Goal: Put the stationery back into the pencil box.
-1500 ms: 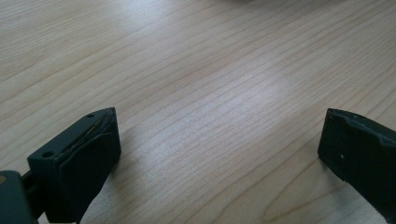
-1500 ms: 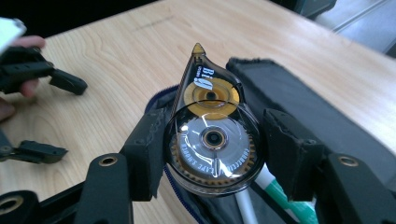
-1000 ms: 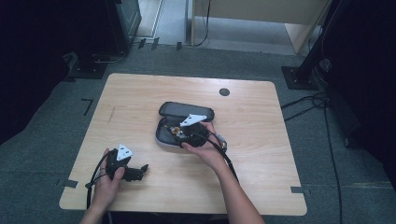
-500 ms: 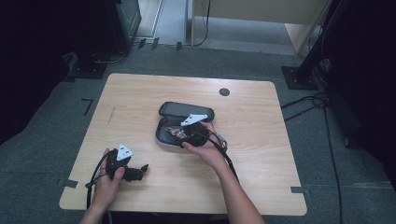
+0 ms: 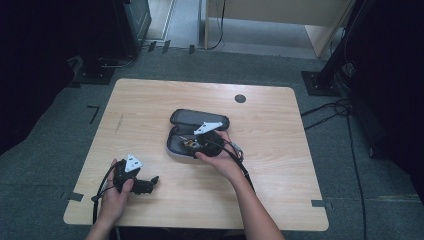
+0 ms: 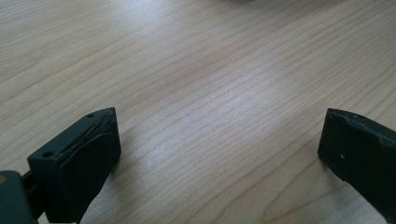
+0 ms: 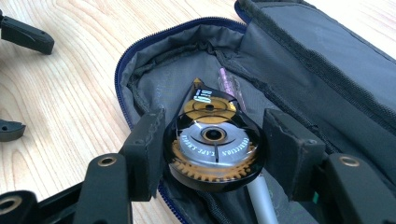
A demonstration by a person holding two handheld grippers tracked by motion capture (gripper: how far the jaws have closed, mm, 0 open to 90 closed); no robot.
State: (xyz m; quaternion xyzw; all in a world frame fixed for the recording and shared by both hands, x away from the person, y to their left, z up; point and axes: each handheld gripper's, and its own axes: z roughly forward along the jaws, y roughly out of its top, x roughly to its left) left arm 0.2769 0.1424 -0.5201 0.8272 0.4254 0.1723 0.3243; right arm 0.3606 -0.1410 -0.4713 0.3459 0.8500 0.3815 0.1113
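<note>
Right gripper [image 7: 212, 154] is down in the open pencil case [image 7: 299, 74], jaws bracketing the round correction tape [image 7: 212, 144] but visibly slack on one side. A glancing squeeze could squirt it away. Left gripper [image 5: 145, 184] idles on the counter [image 5: 150, 110], jaws spread, holding nothing.

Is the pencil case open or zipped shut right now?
Open. The pencil case lies unzipped with its lid folded back, and a correction tape and pens sit inside, between the right gripper jaws.
</note>
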